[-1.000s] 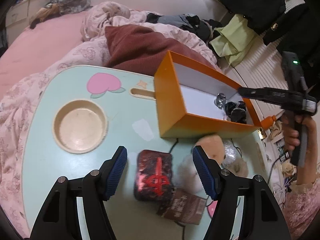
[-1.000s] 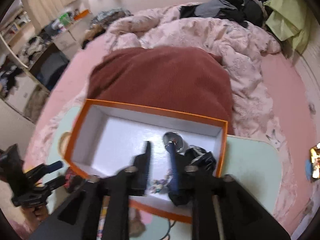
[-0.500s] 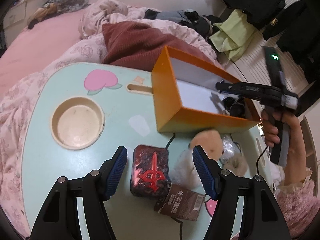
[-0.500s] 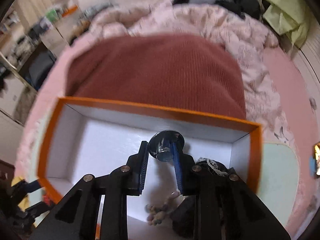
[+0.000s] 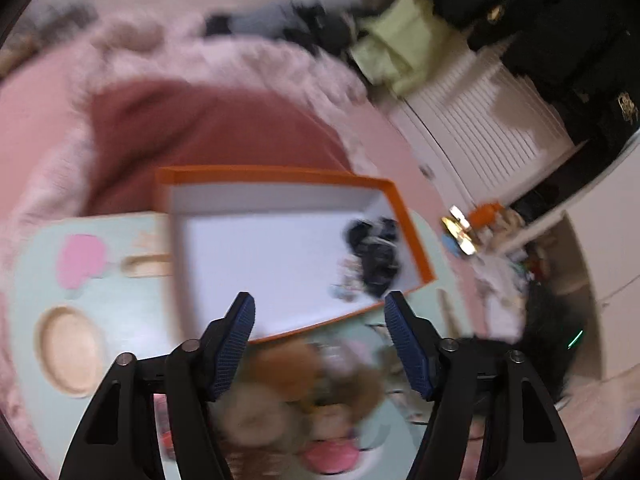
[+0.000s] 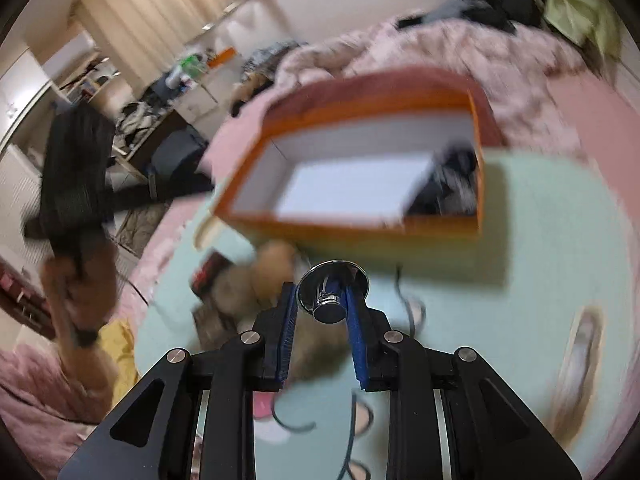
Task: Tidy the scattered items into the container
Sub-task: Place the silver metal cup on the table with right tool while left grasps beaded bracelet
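Your left gripper [image 5: 320, 340] hangs part-open and empty, its jaws just having narrowed with nothing between them, above the blurred heap of brown and cream fluffy toys [image 5: 296, 392] on the mint-green lap table [image 5: 116, 292], the open orange cardboard box with white lining [image 5: 280, 256] lying just ahead. Further right, your right gripper [image 6: 321, 308] is clamped narrow on a shiny round chrome knob [image 6: 332, 292], low over the table. From that claw the box [image 6: 360, 184] sits ahead and slightly above, long side across your line of reach.
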The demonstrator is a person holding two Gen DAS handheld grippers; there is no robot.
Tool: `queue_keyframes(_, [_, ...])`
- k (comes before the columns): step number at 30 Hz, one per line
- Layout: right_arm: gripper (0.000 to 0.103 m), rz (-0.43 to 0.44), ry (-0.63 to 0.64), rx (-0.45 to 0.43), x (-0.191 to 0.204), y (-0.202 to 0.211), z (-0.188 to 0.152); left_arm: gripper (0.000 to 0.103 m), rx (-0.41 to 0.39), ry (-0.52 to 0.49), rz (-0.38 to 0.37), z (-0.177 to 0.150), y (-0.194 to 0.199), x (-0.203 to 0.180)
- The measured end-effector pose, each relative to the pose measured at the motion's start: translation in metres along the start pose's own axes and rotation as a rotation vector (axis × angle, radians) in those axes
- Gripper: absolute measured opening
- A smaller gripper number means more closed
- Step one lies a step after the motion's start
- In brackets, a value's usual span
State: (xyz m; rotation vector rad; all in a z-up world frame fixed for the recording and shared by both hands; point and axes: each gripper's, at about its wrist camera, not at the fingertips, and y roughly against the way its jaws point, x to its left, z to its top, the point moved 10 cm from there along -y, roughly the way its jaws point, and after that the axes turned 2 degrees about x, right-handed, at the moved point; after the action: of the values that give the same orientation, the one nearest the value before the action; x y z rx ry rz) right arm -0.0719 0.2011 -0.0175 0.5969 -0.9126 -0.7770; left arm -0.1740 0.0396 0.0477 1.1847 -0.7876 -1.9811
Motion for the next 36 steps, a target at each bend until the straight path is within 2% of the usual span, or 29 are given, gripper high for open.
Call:
queue_keyframes(4, [0.026, 0.025, -0.071, 0.038, -0.009, -0.016, -0.024, 0.052, 0.106, -0.086, 0.032, 0.012, -0.037, -0.024])
queue_keyframes(6, [0.026, 0.027, -0.085, 0.008, -0.009, -0.018, -0.025, 0.030, 0.164, -0.076, 0.032, 0.014, -0.057, -0.026])
queue_keyframes(8, [0.027, 0.034, -0.108, -0.016, -0.010, -0.018, -0.022, 0.023, 0.221, -0.039, 0.012, 0.014, -0.073, -0.026])
queue_keyframes(10, [0.028, 0.024, -0.130, -0.044, -0.016, -0.015, -0.019, 0.023, 0.262, -0.020, 0.006, 0.010, -0.086, -0.024])
queue_keyframes(16, [0.028, 0.083, -0.174, -0.075, -0.027, -0.007, -0.017, 0.023, 0.347, -0.010, -0.039, -0.007, -0.104, -0.034])
queue_keyframes(21, [0.028, 0.109, -0.205, -0.072, -0.032, -0.010, -0.018, 0.026, 0.341, -0.055, 0.032, -0.010, -0.117, -0.026])
queue_keyframes(23, [0.028, 0.105, -0.197, -0.071, -0.032, -0.009, -0.019, 0.025, 0.326, -0.082, 0.102, -0.009, -0.120, -0.015])
queue_keyframes(28, [0.028, 0.107, -0.189, -0.065, -0.030, -0.011, -0.021, 0.025, 0.276, -0.145, 0.210, -0.003, -0.112, 0.002])
queue_keyframes(33, [0.028, 0.106, -0.201, -0.060, -0.033, -0.011, -0.024, 0.022, 0.215, -0.162, 0.377, 0.007, -0.097, 0.035])
queue_keyframes(35, [0.028, 0.106, -0.205, -0.058, -0.033, -0.012, -0.024, 0.022, 0.195, -0.132, 0.371, 0.009, -0.091, 0.043])
queue_keyframes(36, [0.028, 0.105, -0.205, -0.057, -0.033, -0.012, -0.025, 0.022, 0.182, -0.109, 0.332, 0.011, -0.086, 0.043])
